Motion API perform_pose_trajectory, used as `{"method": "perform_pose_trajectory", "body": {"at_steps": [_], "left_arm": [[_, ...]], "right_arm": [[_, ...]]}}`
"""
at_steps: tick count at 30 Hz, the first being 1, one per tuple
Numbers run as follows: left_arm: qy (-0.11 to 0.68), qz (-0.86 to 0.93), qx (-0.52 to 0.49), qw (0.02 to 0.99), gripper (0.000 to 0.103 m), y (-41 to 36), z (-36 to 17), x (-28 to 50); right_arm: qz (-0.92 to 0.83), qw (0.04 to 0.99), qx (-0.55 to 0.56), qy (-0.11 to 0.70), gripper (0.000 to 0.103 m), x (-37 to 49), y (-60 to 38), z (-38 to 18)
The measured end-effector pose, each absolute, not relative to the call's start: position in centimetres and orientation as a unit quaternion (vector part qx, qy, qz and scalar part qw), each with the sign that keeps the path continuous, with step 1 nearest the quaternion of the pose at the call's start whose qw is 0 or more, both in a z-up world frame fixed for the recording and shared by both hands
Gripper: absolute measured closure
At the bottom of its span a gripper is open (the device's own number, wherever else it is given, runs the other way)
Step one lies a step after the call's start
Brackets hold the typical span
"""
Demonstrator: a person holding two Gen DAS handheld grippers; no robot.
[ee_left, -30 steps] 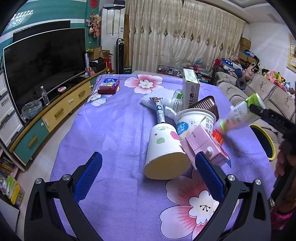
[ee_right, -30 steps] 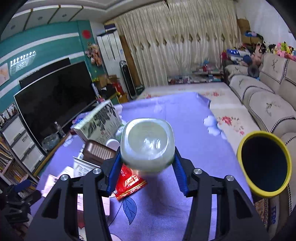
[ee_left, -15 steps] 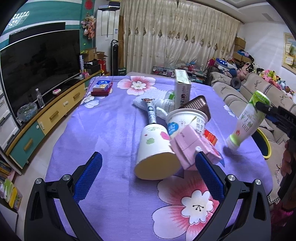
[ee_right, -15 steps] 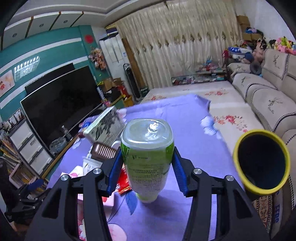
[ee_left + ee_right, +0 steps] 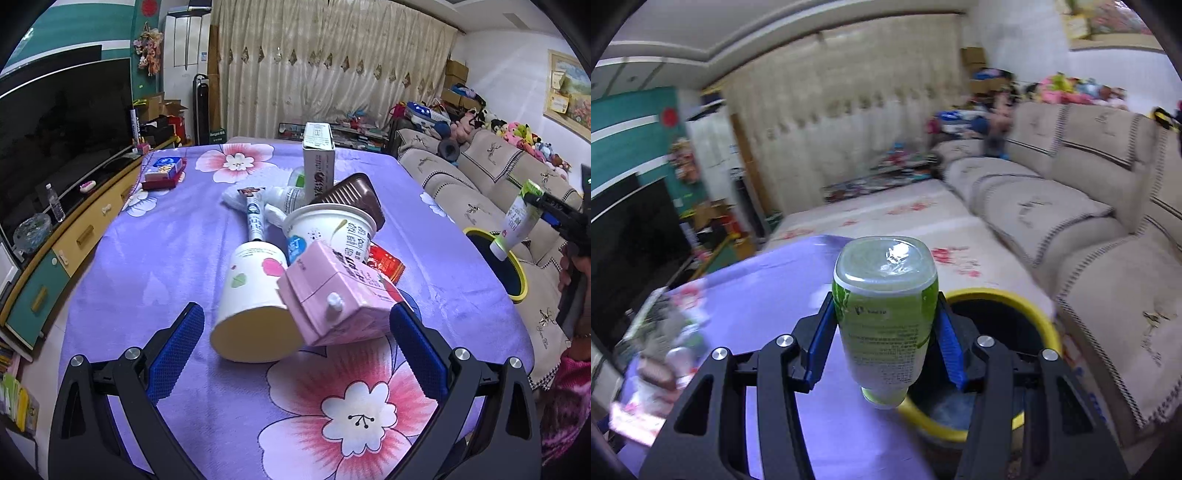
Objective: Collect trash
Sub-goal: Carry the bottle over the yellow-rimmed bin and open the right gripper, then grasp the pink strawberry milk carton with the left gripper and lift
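- Green-and-white bottle (image 5: 886,325), held cap-down, is clamped between the blue pads (image 5: 820,343) of the right gripper (image 5: 884,343); the jaws stand about half apart, closed on its body.
- Step in hand, as judged: carrying one piece of trash off the table (image 5: 155,266) to the bin (image 5: 1039,321). In the left wrist view the bottle (image 5: 515,225) hangs beyond the table's edge, its cap over the bin's yellow rim (image 5: 480,233).
- Next move, as judged: bring the bottle over the dark mouth of the bin, then part the jaws so it drops inside; releasing too near the rim could send it to the floor.
- Pose, right: gripper tilted forward and down, bottle axis near vertical; a hand (image 5: 572,266) grips the handle at the picture's right edge.
- Pose, left: left gripper (image 5: 295,325) angled down at the table, jaws wide apart and holding nothing; a cup (image 5: 255,299) on its side and a pink carton (image 5: 340,299) lie between the fingers, untouched as far as can be seen.
- Remaining trash: a tub (image 5: 328,232), a tube (image 5: 255,218) and a tall box (image 5: 318,162) sit piled beyond the carton.
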State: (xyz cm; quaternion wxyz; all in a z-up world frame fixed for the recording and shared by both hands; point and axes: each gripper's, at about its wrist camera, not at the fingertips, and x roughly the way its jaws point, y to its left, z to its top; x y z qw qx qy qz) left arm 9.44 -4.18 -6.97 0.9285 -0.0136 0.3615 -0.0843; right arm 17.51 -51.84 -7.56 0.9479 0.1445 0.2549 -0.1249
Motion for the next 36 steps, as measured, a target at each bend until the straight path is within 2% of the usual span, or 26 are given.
{"method": "perform_pose_trajectory", "body": {"at_steps": [9, 14, 21, 28, 36], "left_arm": [[0.377, -0.088, 0.001, 0.922, 0.004, -5.8, -7.8, 10.6], [0.381, -0.089, 0.002, 0.920, 0.004, -6.1, -7.9, 11.2], [0.359, -0.100, 0.027, 0.928, 0.004, -6.0, -7.5, 11.6], [0.320, -0.171, 0.075, 0.929, 0.004, -6.1, -6.0, 12.0], [0.320, -0.283, 0.171, 0.888, 0.004, -7.6, -6.4, 13.0]], "right_arm": [[-0.200, 0.905, 0.151, 0.345, 0.053, 23.0, -58.2, -16.1], [-0.204, 0.892, 0.155, 0.372, 0.051, 24.1, -59.1, -18.7], [-0.201, 0.894, 0.149, 0.371, 0.045, 23.7, -58.2, -18.7], [-0.195, 0.896, 0.157, 0.366, 0.044, 22.6, -58.4, -18.1], [-0.186, 0.901, 0.166, 0.355, 0.043, 20.9, -58.3, -16.6]]}}
